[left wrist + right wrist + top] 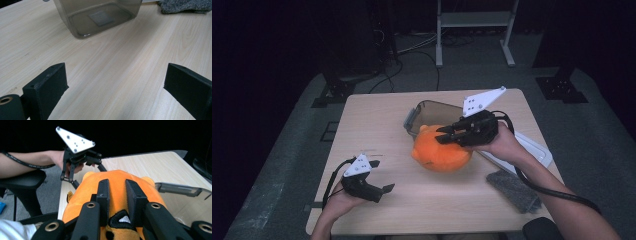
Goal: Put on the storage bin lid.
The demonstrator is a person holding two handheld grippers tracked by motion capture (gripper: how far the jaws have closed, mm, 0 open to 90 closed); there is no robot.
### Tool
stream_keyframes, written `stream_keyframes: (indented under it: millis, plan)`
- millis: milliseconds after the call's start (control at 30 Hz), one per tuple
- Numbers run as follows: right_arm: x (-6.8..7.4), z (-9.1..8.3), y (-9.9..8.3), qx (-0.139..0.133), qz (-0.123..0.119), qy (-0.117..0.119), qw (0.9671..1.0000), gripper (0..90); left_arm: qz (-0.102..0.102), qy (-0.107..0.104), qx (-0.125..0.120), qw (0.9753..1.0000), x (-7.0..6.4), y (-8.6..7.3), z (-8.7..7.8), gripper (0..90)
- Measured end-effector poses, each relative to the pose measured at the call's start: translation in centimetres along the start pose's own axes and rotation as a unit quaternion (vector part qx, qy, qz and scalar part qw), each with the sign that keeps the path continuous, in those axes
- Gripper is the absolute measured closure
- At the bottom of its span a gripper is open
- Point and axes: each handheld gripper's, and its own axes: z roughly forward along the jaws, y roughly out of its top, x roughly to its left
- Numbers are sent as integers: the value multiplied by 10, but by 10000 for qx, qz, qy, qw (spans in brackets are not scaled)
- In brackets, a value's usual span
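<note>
Orange plush toy (117, 195) is pinched between the right tongs (118, 192), held above the desk (377, 125) beside the clear bin (432, 111). Left tongs (115, 90) are spread, idle. Judged next: lowering the toy into the bin.

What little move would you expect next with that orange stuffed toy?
Probably carrying it over the box's opening. The right gripper is pinched on the orange plush toy, which sits beside the smoky clear plastic box, whose inside looks empty; the left gripper waits open.
</note>
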Motion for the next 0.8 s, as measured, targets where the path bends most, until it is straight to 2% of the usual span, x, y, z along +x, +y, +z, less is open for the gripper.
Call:
stream_keyframes:
  millis: [300,800]
  plan:
    - [-16,-5,13,-22,68,-196,9998,738,-31,-20,-18,10000,2,0,1,38]
    - [-46,-2,30,-43,200,-435,9988,741,-15,-75,-49,10000,4,2,4,38]
